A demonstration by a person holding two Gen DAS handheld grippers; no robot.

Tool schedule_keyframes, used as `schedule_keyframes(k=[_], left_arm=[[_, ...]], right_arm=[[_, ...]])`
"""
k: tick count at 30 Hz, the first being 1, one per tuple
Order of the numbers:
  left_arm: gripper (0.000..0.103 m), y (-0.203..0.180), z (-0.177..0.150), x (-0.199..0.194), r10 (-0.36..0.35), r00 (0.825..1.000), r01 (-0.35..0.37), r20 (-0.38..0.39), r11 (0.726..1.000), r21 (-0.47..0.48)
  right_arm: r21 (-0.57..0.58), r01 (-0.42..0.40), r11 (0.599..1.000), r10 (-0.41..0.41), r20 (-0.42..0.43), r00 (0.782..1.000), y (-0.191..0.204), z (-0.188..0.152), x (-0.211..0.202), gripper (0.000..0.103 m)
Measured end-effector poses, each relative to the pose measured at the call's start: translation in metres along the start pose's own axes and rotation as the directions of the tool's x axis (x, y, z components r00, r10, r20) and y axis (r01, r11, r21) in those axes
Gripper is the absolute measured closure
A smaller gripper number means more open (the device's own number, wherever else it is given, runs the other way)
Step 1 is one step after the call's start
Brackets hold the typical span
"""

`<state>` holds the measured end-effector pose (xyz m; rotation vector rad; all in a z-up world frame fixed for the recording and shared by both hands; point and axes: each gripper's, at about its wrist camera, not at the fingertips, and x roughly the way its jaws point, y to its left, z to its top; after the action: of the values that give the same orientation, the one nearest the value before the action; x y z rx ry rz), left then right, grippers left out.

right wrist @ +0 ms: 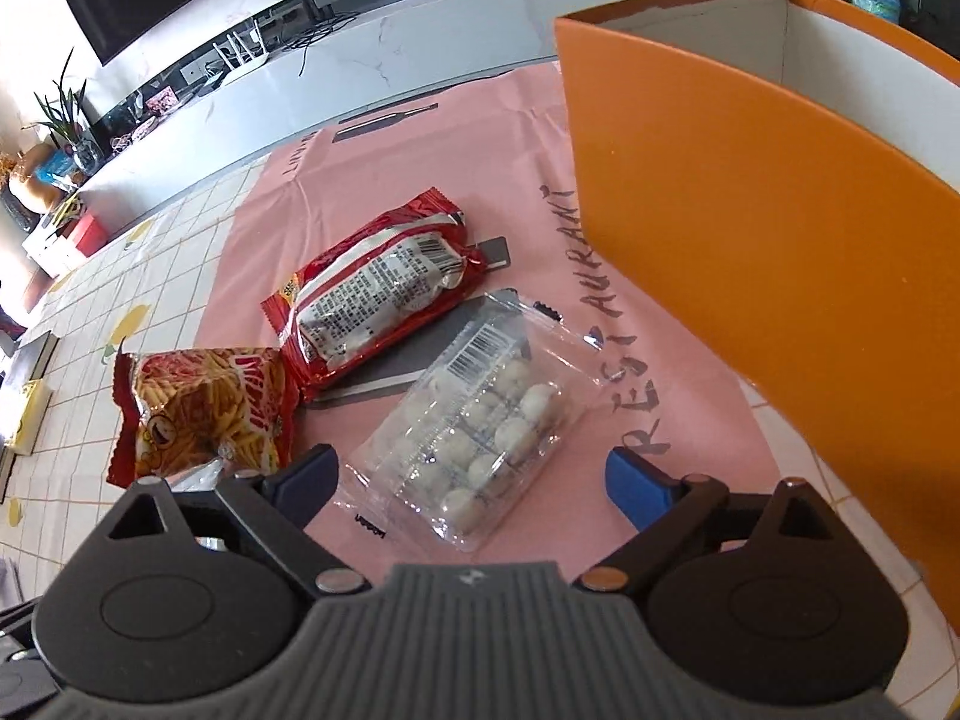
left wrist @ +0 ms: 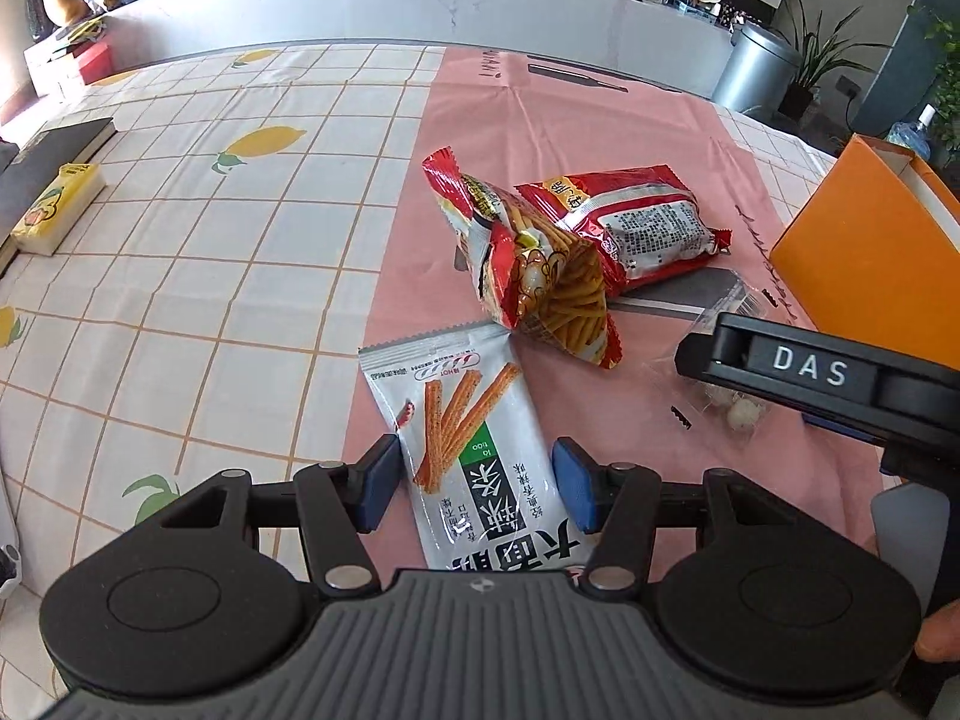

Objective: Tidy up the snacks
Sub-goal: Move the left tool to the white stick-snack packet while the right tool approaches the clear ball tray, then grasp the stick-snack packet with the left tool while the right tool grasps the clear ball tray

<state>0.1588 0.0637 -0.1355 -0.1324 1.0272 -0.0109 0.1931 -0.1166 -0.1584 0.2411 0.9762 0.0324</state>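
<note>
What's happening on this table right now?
A person is sorting snack packets with a two-finger tool in each hand. The left tool is closed on a white packet of spicy sticks, its blue pads against both sides. The right tool stands wide open around a clear packet of white round sweets without touching it. Two red packets lie on the pink mat. An open orange box stands to the right.

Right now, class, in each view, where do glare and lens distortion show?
Left wrist view: table grid lines bow outward; glare on the white stick-snack packet. Right wrist view: orange box edges curve; highlights glint off the clear packet of white balls.
</note>
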Motion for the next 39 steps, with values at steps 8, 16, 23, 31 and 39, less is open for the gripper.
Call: schedule_keyframes(k=[8, 16, 23, 31, 39], left_arm=[[0.04, 0.002, -0.004, -0.002, -0.015, 1.0, 0.015, 0.004, 0.999, 0.029], [0.04, 0.0, -0.007, -0.006, -0.036, 0.999, 0.036, -0.008, 0.998, 0.045], [0.04, -0.001, -0.014, -0.009, -0.075, 0.997, 0.075, -0.006, 0.996, 0.05], [0.03, -0.011, -0.019, -0.01, -0.064, 0.998, 0.063, 0.007, 0.994, 0.093], [0.01, -0.014, -0.024, -0.011, 0.073, 0.997, -0.07, -0.038, 0.996, 0.063]], right_arm=[[-0.139, 0.043, 0.989, -0.041, 0.023, 0.999, 0.014, -0.003, 0.006, 0.02], [-0.282, -0.048, 0.958, 0.044, -0.019, 0.999, -0.001, -0.018, -0.019, 0.055], [-0.336, -0.059, 0.94, 0.053, -0.026, 0.998, -0.022, -0.038, -0.04, 0.059], [-0.335, -0.063, 0.94, 0.073, 0.018, 0.997, -0.033, -0.05, -0.062, 0.038], [-0.165, -0.044, 0.985, 0.047, 0.017, 0.999, -0.038, -0.032, -0.038, 0.02]])
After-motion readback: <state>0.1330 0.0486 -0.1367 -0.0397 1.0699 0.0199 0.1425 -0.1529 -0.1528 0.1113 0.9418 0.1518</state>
